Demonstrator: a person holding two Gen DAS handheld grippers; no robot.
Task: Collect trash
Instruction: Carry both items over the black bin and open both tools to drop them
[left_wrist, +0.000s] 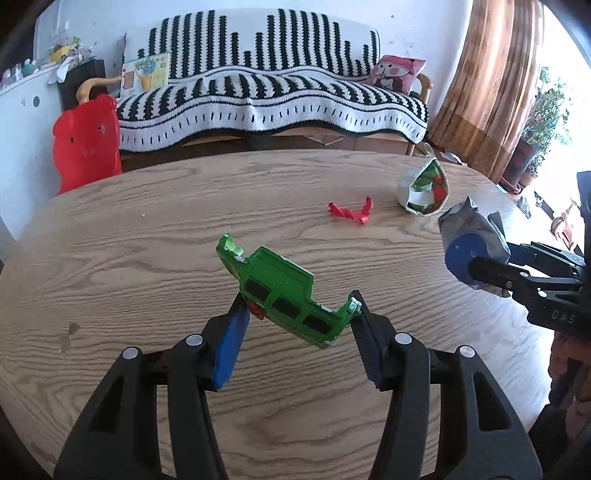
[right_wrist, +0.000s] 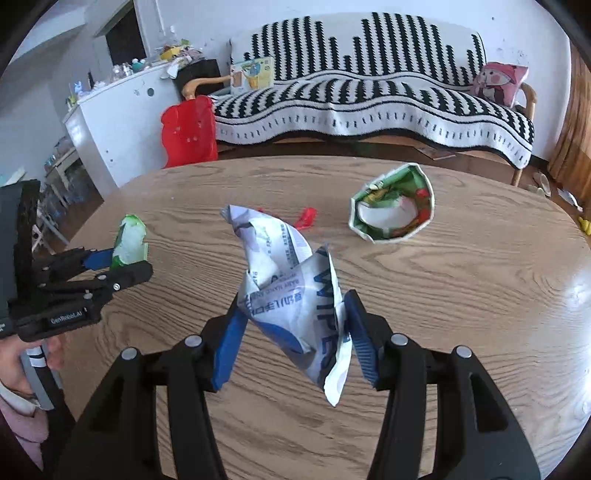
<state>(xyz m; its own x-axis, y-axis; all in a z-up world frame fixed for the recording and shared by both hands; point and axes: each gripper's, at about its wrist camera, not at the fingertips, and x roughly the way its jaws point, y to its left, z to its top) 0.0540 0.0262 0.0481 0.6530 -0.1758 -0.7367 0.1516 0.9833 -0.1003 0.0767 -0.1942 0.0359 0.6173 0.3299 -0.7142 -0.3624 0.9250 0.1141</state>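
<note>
Left gripper (left_wrist: 299, 314) clamps green carton (left_wrist: 280, 295); right gripper (right_wrist: 291, 321) clamps crumpled wipes pack (right_wrist: 291, 295), both above table (left_wrist: 147, 221). Keep your squeeze firm; paper cup (right_wrist: 391, 203), red scrap (left_wrist: 351, 212) remain.

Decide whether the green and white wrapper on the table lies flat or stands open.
Open. The green and white wrapper bulges on the table, its mouth gaping toward the camera, showing its inside.

Black gripper (left_wrist: 299, 314) frames, blue pads, pink sleeve (right_wrist: 22, 424).
</note>
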